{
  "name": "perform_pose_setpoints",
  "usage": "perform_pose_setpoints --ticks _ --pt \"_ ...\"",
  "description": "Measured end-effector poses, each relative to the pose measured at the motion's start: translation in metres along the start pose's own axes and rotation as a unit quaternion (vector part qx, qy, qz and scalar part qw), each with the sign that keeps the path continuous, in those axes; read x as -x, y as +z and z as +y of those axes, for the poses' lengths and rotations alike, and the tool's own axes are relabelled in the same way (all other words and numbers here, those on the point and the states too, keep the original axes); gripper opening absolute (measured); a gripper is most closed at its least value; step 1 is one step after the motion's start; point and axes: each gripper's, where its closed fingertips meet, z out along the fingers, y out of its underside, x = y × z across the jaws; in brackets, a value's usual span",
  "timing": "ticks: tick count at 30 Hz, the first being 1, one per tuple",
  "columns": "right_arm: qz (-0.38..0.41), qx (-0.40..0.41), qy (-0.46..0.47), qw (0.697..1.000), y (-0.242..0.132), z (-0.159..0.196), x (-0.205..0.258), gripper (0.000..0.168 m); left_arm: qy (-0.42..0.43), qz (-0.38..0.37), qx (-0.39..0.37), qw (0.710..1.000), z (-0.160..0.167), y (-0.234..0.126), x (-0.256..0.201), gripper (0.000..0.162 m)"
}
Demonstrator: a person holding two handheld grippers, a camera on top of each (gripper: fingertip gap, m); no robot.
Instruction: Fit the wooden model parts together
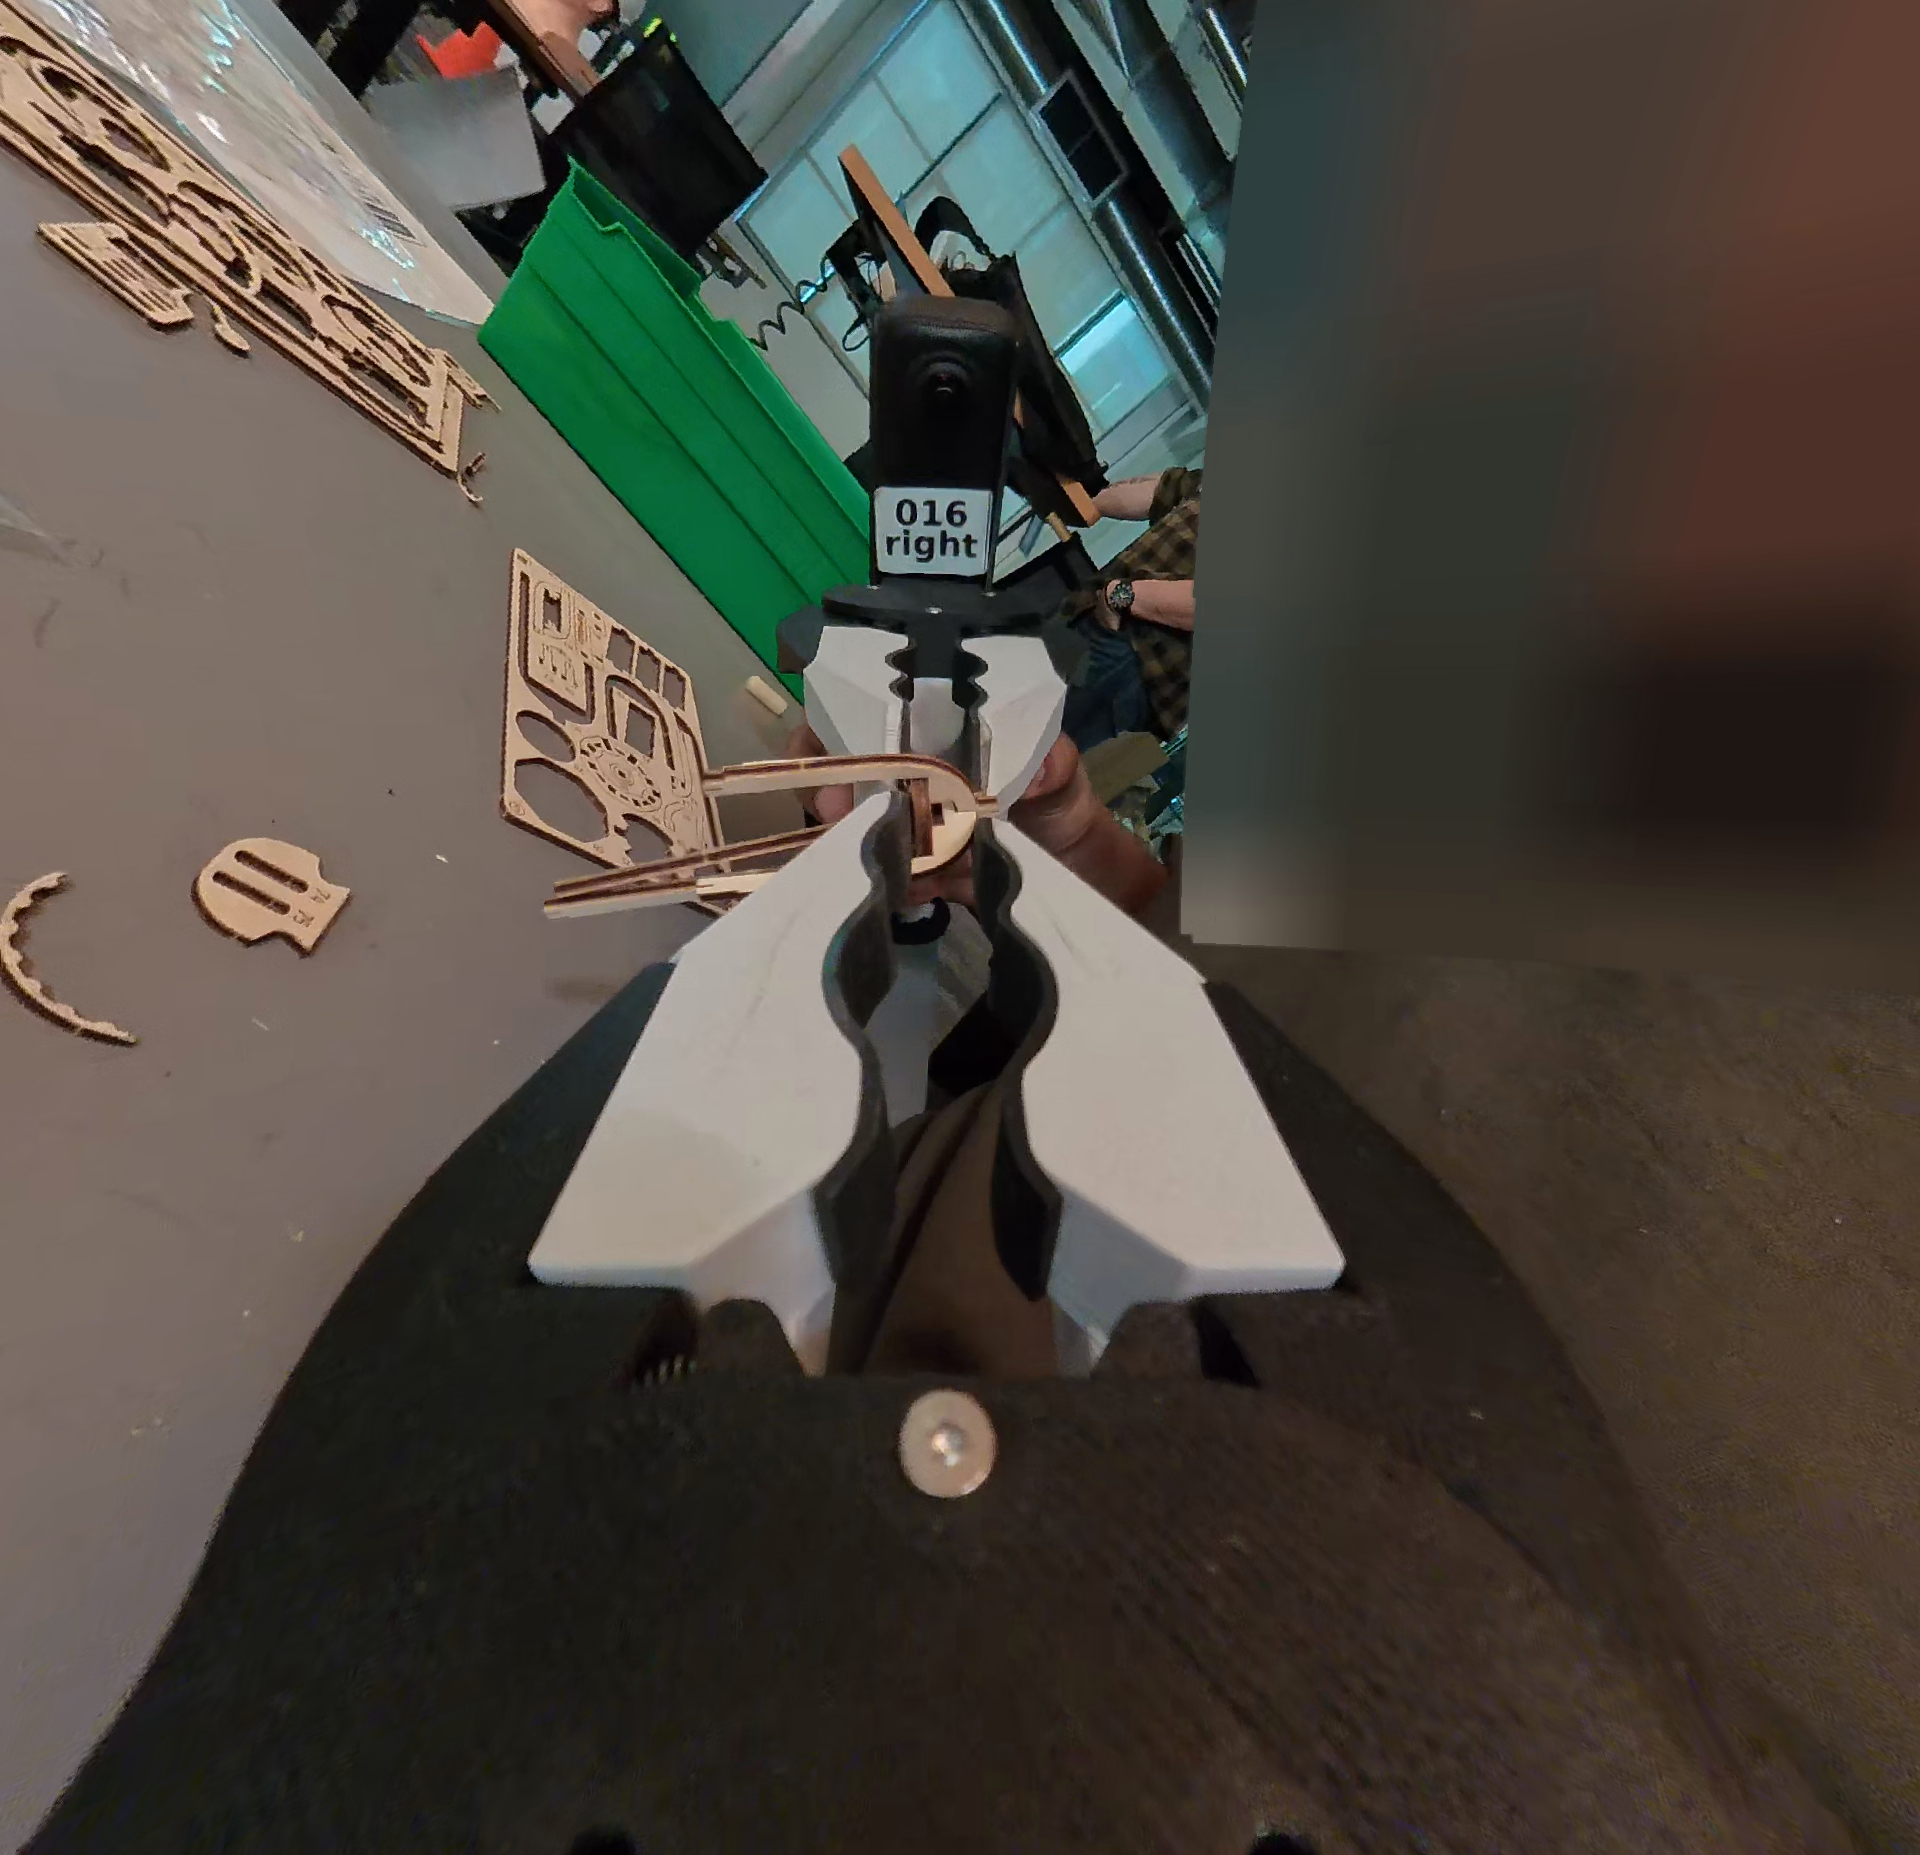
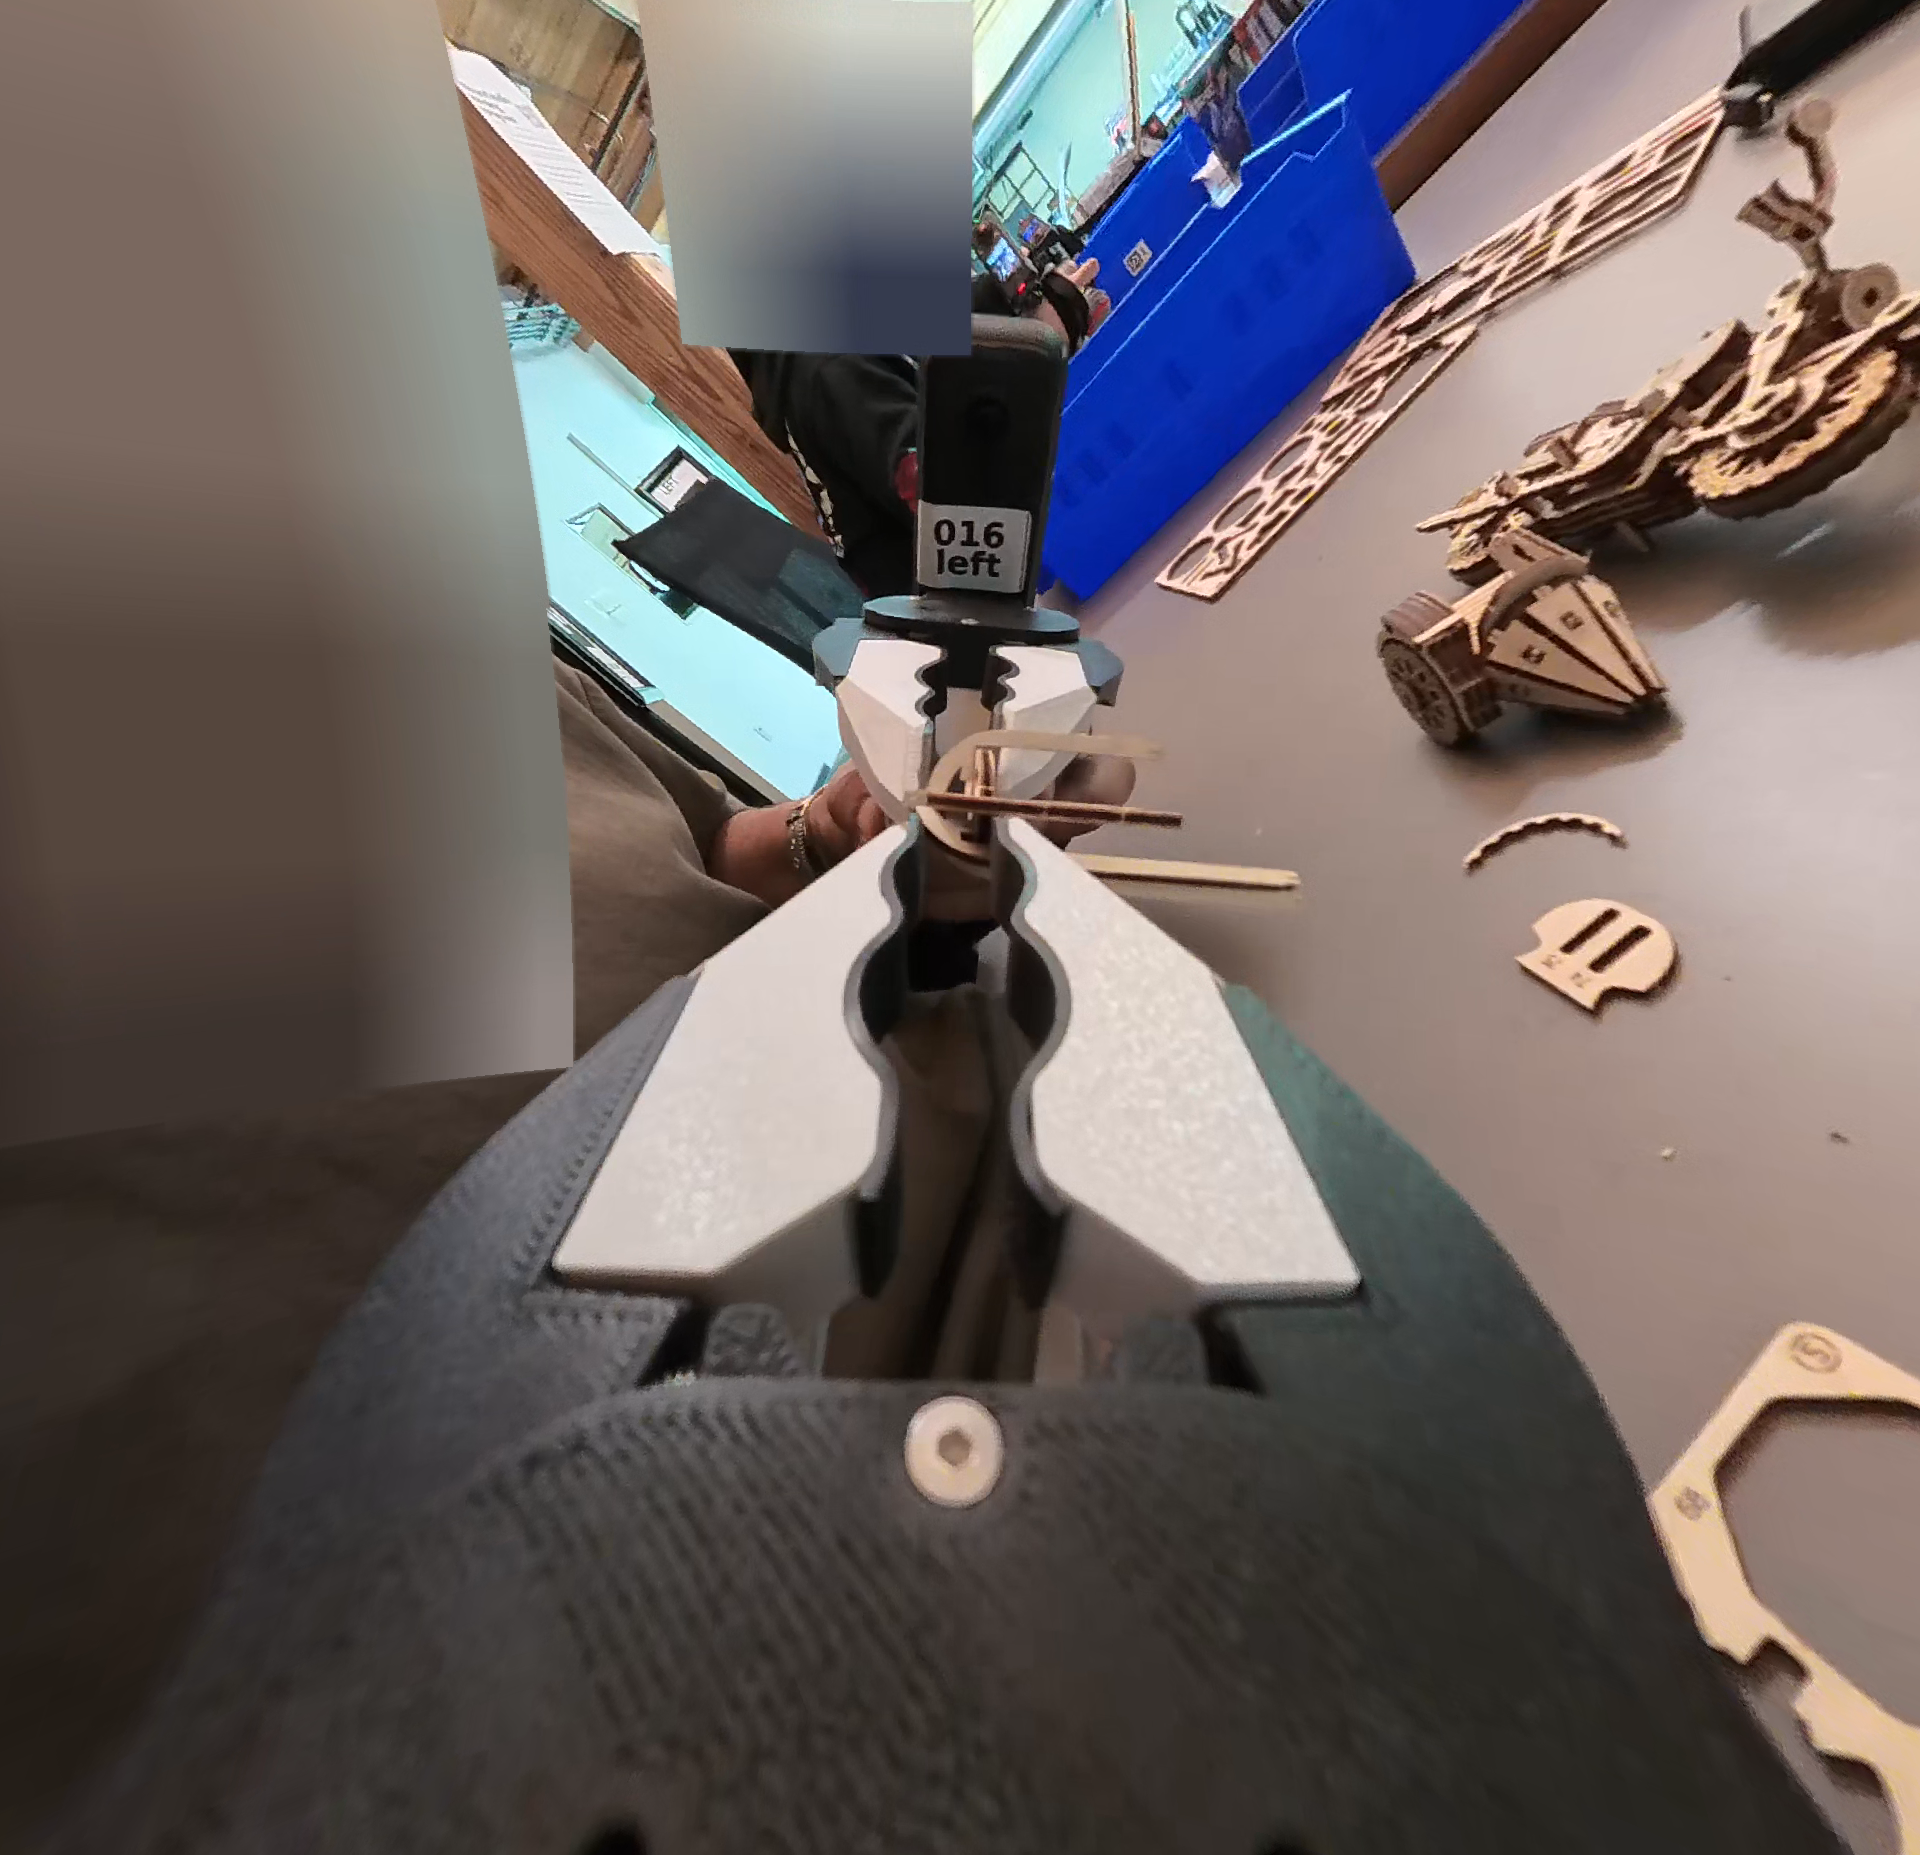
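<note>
A small wooden assembly (image 1: 790, 771), a forked piece with long thin arms and a little round disc at its bend, is held in the air above the grey table (image 1: 260, 1182). My left gripper (image 1: 935, 829) is shut on its disc end. My right gripper (image 1: 940, 740) faces it tip to tip and is shut on the same assembly. In the right wrist view my right gripper (image 2: 961, 839) and the left gripper (image 2: 961, 740) meet at the assembly (image 2: 1091, 816), whose arms point out over the table. The exact joint between the fingertips is hidden.
Loose on the table lie a slotted rounded piece (image 1: 270, 891) and a toothed arc (image 1: 47, 964). Punched wooden sheets (image 1: 603, 704) lie beyond. Built wooden models (image 2: 1517, 642) and a sheet frame (image 2: 1787, 1535) are on the right. A green bin (image 1: 665, 392) and a blue bin (image 2: 1226, 351) stand at the table ends. My left and right fingertips are right by each other.
</note>
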Motion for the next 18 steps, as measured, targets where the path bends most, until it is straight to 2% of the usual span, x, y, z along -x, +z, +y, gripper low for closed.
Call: perform_pose_setpoints --ticks 18 --pt "-0.011 0.023 0.021 0.999 -0.0010 0.0080 0.0003 0.010 0.043 -0.030 0.024 0.998 0.0081 0.0014 0.0011 0.012"
